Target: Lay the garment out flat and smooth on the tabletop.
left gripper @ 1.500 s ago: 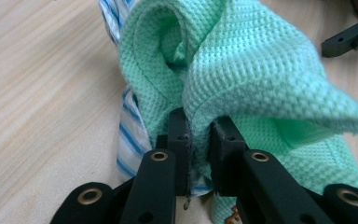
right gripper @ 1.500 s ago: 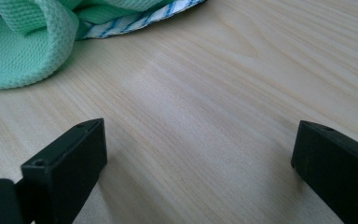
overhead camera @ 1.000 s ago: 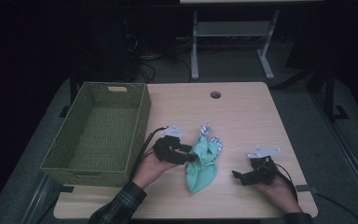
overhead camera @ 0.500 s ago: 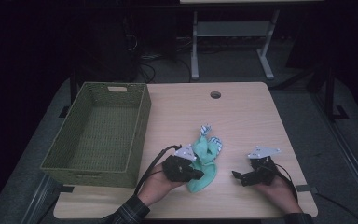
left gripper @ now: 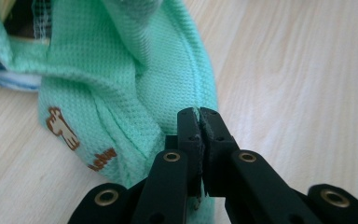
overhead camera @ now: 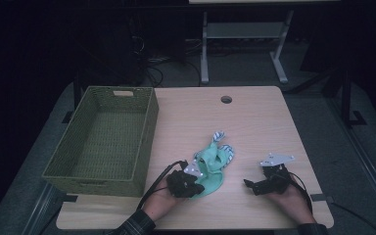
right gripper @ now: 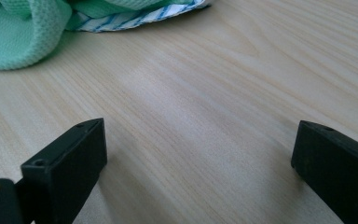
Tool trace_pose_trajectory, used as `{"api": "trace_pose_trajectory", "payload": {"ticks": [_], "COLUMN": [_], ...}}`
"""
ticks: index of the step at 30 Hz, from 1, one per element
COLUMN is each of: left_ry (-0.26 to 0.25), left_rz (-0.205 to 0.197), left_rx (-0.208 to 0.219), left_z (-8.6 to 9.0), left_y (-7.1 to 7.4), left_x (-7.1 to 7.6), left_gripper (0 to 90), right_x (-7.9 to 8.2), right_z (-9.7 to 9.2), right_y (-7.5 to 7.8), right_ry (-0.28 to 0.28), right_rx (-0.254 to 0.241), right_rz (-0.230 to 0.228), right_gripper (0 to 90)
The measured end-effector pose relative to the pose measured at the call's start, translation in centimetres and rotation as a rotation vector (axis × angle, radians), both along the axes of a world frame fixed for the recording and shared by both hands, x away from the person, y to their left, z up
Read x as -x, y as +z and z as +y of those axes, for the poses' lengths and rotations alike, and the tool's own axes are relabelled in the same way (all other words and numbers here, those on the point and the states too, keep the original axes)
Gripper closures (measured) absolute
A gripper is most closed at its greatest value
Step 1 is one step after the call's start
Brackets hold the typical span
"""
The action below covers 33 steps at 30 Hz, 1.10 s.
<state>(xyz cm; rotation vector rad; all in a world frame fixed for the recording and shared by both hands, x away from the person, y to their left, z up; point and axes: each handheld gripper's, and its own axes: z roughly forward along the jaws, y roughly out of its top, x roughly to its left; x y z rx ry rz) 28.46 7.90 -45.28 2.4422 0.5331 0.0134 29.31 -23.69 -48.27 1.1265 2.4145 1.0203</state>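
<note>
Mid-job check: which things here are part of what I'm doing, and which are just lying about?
In the job:
- green garment, hem pinched in the left gripper
- right gripper, jaws open, beside it

Lying about:
- woven basket, nothing in it
- table with its cable hole

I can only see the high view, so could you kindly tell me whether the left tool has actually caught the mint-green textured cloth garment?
Observer: Yes. The left gripper view shows the left tool shut, pinching the hem of the mint-green textured cloth garment.
Operator: Thank you. Is the right tool open?
Observer: Yes, the right tool has its jaws wide apart with nothing between them, over the bare light wooden table.
Operator: Any markings on the fabric?
Observer: A small brown print sits near the hem.
</note>
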Motion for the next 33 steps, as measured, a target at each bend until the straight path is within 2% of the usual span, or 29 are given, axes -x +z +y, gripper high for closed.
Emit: {"api": "trace_pose_trajectory", "payload": {"ticks": [3, 5, 8, 9, 11, 13, 16, 17, 20, 21, 25, 28, 33], "left_ry": [0.004, 0.004, -0.001, 0.006, -0.002, 0.003, -0.009, 0.009, 0.000, 0.000, -0.006, -0.005, 0.003], "left_rz": [-0.004, 0.004, 0.000, -0.004, -0.006, 0.010, 0.016, 0.028, 0.029, 0.030, 0.028, 0.028, 0.036], "left_rx": [-0.009, -0.002, -0.006, 0.001, -0.006, 0.006, 0.001, 0.019, 0.009, 0.011, 0.006, 0.007, 0.015], "left_z": [0.1, 0.1, 0.1, 0.0, 0.1, 0.1, 0.3, 0.2, 0.3, 0.3, 0.4, 0.4, 0.3], "left_y": [-0.2, -0.3, -0.3, -0.3, -0.3, -0.4, -0.4, -0.4, -0.4, -0.4, -0.4, -0.4, -0.4], "left_x": [-0.1, -0.3, -0.3, -0.2, -0.2, -0.4, -0.6, -0.6, -0.7, -0.7, -0.7, -0.8, -0.7], "left_gripper": [87.1, 87.2, 87.2, 87.3, 87.3, 87.4, 87.4, 87.4, 87.4, 87.4, 87.5, 87.7, 87.6], "right_x": [0.0, 0.0, 0.0, -0.1, -0.1, -0.4, -0.7, -1.0, -1.3, -1.7, -2.6, -3.0, -4.5], "right_z": [0.0, 0.1, 0.0, 0.0, 0.0, 0.0, 0.0, 0.1, 0.3, 0.5, 1.2, 1.7, 3.6], "right_y": [0.0, 0.5, 0.8, 1.1, 1.4, 2.2, 2.6, 3.0, 3.4, 3.8, 4.2, 4.4, 5.0], "right_ry": [0.000, 0.008, 0.018, 0.024, 0.027, 0.037, 0.045, 0.050, 0.062, 0.072, 0.091, 0.105, 0.129], "right_rx": [0.002, 0.015, -0.008, -0.023, -0.028, -0.057, -0.077, -0.087, -0.103, -0.115, -0.135, -0.134, -0.132], "right_rz": [0.002, 0.020, 0.025, 0.025, 0.020, 0.000, -0.003, -0.005, -0.005, -0.004, 0.008, 0.013, -0.002], "right_gripper": [3.8, 15.0, 16.7, 23.4, 23.5, 29.6, 33.7, 37.6, 41.0, 44.7, 49.8, 52.2, 57.3]}}
